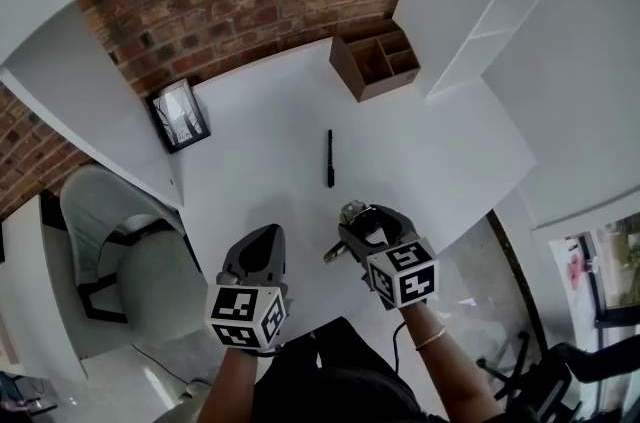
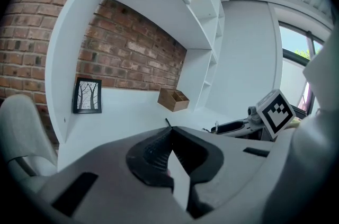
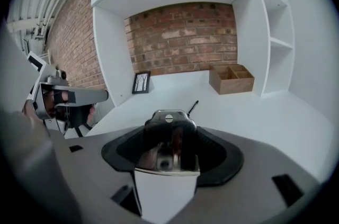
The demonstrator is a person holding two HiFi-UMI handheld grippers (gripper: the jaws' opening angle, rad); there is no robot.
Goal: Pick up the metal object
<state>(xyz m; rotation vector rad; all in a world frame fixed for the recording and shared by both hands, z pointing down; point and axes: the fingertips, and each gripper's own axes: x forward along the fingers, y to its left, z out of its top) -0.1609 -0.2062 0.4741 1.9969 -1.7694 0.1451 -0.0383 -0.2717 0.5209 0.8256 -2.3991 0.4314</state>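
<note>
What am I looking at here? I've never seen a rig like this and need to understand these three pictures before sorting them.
There is no robot here. A person holds a hand-held gripper in each hand, and the cubes with square markers are part of them. One picture comes from a camera on the person's head, looking down. The other two come from cameras riding on each gripper. On the white desk are a black pen, a wooden organiser and a framed picture. The left gripper is shut and empty. The right gripper is shut on a shiny metal object.
</note>
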